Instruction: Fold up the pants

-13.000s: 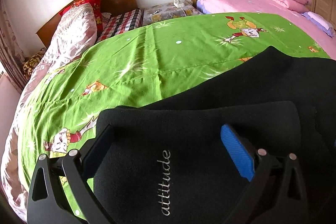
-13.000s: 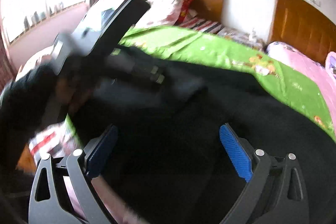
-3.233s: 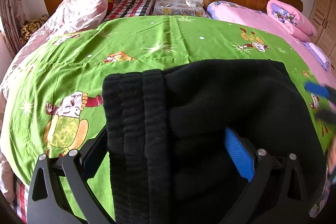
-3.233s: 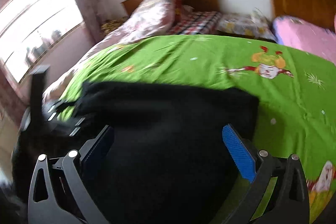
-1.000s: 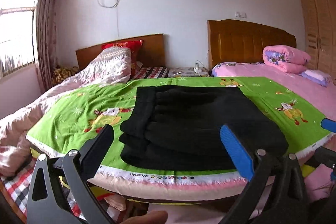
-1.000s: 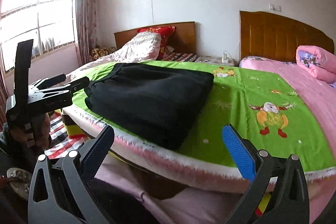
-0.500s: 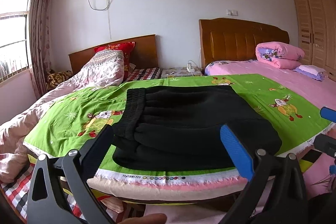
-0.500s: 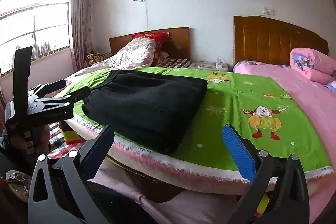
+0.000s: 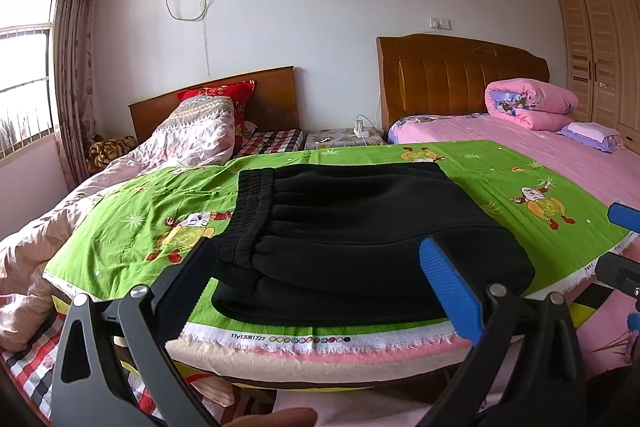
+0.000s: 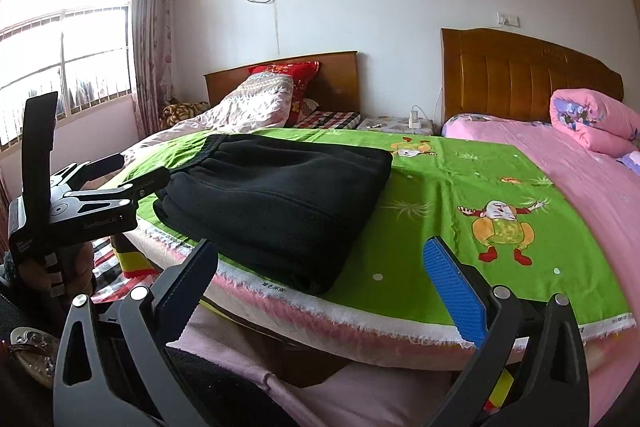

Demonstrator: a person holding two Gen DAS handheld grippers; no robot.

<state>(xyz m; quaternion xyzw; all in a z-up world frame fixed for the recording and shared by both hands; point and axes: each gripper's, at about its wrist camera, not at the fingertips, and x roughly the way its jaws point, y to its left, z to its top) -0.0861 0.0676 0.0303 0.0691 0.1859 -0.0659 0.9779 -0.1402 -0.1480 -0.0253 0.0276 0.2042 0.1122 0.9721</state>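
The black pants [image 9: 360, 227] lie folded into a thick stack on the green cartoon sheet [image 9: 132, 227], near the bed's front edge, waistband at the left. The same black pants [image 10: 276, 195] show in the right wrist view. My left gripper [image 9: 316, 283] is open and empty, held off the bed in front of the stack. My right gripper [image 10: 320, 279] is also open and empty, off the bed's edge to the right of the stack. The left gripper [image 10: 120, 175] appears at the left of the right wrist view, held by a hand [image 10: 72, 263].
A rumpled pink quilt [image 9: 120, 167] and red pillow [image 9: 224, 95] lie at the far left by a wooden headboard. A second bed with a pink sheet [image 9: 560, 155] and rolled pink blanket [image 9: 528, 103] stands to the right. A wardrobe [image 9: 600, 47] fills the right wall.
Both grippers have drawn back from the bed and levelled out, leaving the folded pants lying on the sheet. Earlier they were right over the black fabric.
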